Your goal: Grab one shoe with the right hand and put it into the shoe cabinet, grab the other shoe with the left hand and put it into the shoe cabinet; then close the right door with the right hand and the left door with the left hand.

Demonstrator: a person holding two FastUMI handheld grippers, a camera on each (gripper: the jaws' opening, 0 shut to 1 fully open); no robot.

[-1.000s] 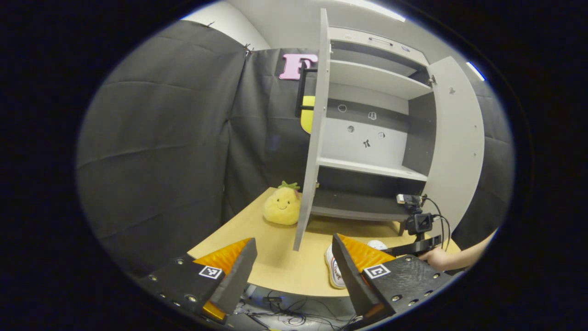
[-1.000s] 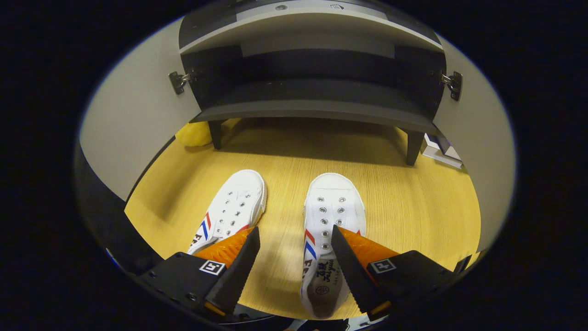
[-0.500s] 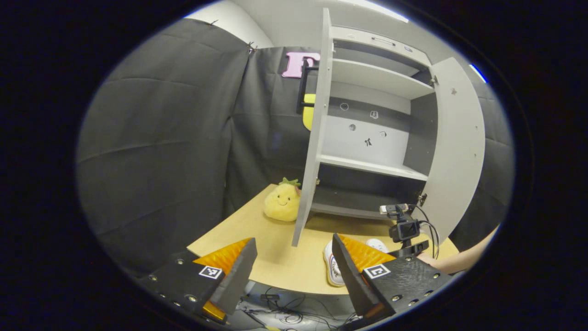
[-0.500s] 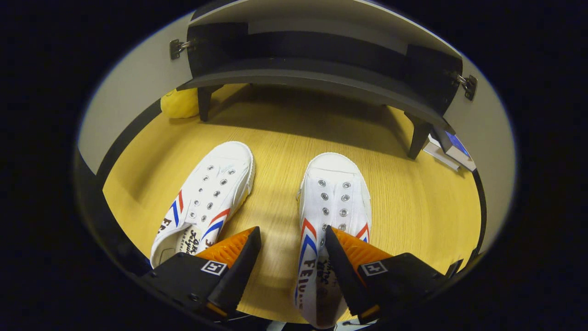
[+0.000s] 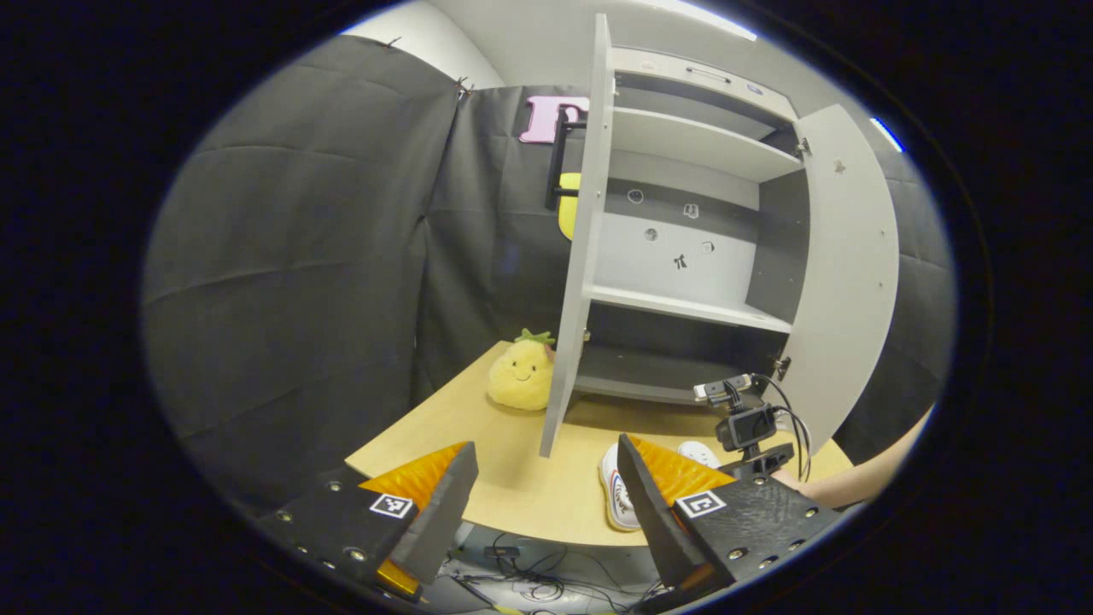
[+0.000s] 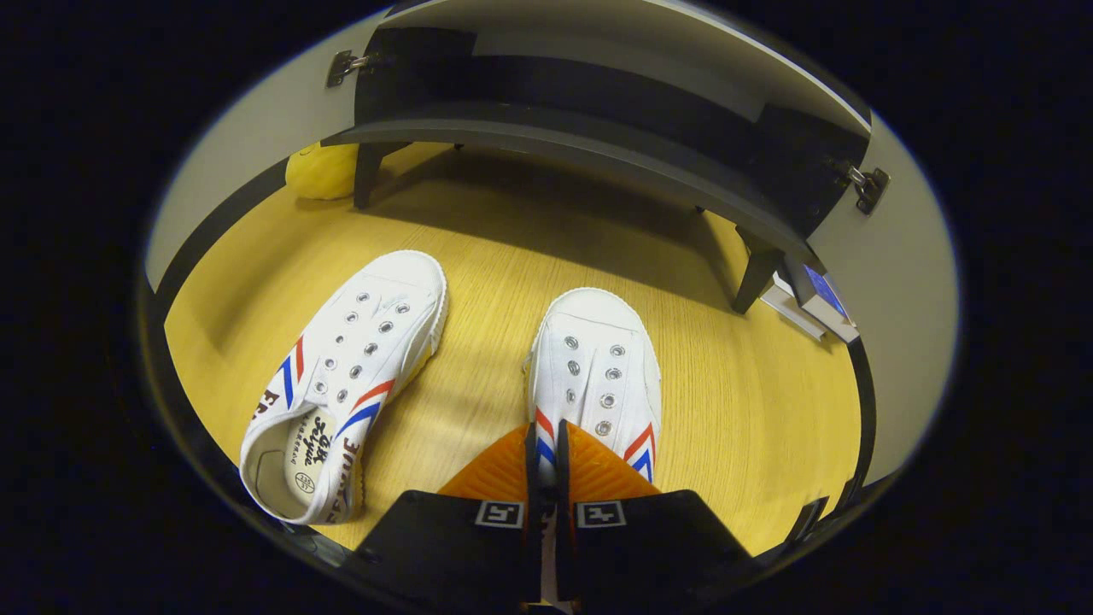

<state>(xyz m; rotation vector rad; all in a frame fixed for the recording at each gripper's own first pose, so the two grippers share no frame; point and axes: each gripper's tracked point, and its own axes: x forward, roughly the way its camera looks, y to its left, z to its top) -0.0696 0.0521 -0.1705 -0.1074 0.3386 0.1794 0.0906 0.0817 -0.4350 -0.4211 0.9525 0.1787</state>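
Two white canvas shoes with red and blue stripes lie on the wooden table before the cabinet. In the right gripper view my right gripper (image 6: 546, 444) is shut on the left side wall of the right shoe (image 6: 598, 376), one finger inside it and one outside. The left shoe (image 6: 341, 376) lies apart, angled left. The shoe cabinet (image 5: 683, 256) stands with both doors open: left door (image 5: 581, 248), right door (image 5: 845, 265). My left gripper (image 5: 546, 487) hangs open and empty off the table's near edge. The left gripper view also shows the left shoe (image 5: 616, 495) and the right gripper's camera (image 5: 743, 423).
A yellow plush fruit (image 5: 521, 376) sits left of the cabinet, behind the left door. A small white box (image 6: 811, 295) lies by the cabinet's right leg. Cables (image 5: 529, 581) hang under the table's near edge. A person's forearm (image 5: 862, 483) reaches in from the right.
My right gripper has shut on the right shoe's side wall, having been open astride it. It has also dropped lower over the shoes. The left gripper has barely moved.
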